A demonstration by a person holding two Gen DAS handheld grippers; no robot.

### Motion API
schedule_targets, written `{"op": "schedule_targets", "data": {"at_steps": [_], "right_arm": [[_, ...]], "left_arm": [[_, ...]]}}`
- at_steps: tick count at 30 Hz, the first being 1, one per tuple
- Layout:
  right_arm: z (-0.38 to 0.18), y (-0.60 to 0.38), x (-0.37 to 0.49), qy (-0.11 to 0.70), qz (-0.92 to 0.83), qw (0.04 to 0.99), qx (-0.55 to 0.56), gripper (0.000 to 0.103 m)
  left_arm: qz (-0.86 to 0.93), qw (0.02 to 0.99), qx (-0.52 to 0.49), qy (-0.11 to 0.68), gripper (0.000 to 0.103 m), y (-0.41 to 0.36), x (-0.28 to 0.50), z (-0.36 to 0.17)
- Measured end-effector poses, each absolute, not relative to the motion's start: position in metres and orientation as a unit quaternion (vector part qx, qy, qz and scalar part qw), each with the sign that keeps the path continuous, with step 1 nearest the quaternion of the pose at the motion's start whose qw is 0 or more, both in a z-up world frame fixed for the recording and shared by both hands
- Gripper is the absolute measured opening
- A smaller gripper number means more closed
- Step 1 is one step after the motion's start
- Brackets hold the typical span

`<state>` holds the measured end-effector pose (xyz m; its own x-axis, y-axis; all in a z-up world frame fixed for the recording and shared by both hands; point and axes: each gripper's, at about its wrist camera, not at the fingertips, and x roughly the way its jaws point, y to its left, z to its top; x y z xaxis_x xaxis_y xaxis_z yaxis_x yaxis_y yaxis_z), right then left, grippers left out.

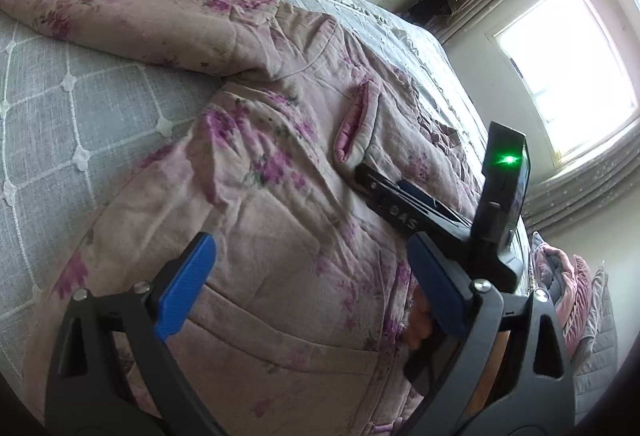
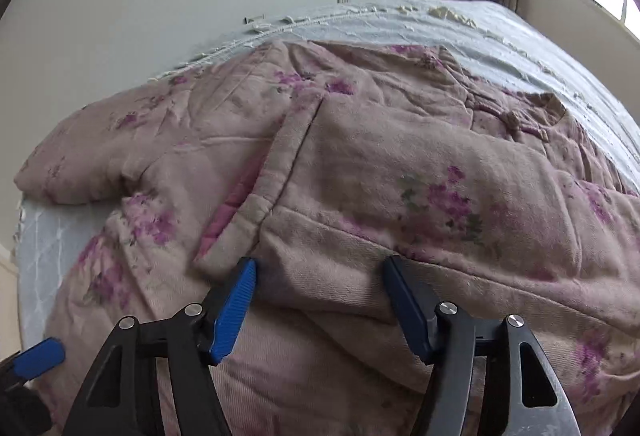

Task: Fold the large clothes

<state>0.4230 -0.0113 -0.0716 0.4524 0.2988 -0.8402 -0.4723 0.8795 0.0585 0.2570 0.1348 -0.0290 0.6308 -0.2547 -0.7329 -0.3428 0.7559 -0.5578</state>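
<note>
A large padded jacket (image 1: 256,140), dusty pink with purple flowers, lies spread on a grey quilted bed (image 1: 72,96). One sleeve reaches to the upper left. Its front opening shows a pink lining (image 1: 352,128). My left gripper (image 1: 308,272) is open just above the jacket's lower part, holding nothing. The right gripper's body (image 1: 500,188) with a green light shows in the left wrist view over the jacket's right side. In the right wrist view the jacket (image 2: 400,164) fills the frame and my right gripper (image 2: 320,288) is open over a fold near the front opening edge (image 2: 256,212).
The bed's far edge with a fringed trim (image 2: 320,20) meets a pale wall. A bright window (image 1: 568,68) with grey curtains is at the right. Folded pink and grey clothes (image 1: 560,276) lie at the far right. The left gripper's blue finger (image 2: 38,356) shows at bottom left.
</note>
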Motion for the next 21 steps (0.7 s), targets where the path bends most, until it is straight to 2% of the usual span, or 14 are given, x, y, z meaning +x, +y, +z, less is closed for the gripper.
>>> {"op": "schedule_targets", "data": {"at_steps": [5,10,16,21], "right_arm": [[-0.071,-0.003,0.428,0.468,0.214,0.855,-0.065,0.068],[-0.041,-0.039,0.398,0.445,0.205,0.871,-0.04,0.067],[-0.018,-0.12,0.296,0.469,0.184,0.864,0.024,0.068],[-0.004,-0.186,0.185,0.477,0.156,0.864,0.051,0.071]], "left_arm": [[0.031,0.833,-0.346,0.431,0.097,0.136,0.258,-0.029],[0.042,0.835,-0.338,0.431,0.097,0.14,0.26,-0.029],[0.061,0.819,-0.37,0.434,0.097,0.176,0.259,-0.032],[0.088,0.784,-0.452,0.418,0.097,0.259,0.241,-0.041]]}}
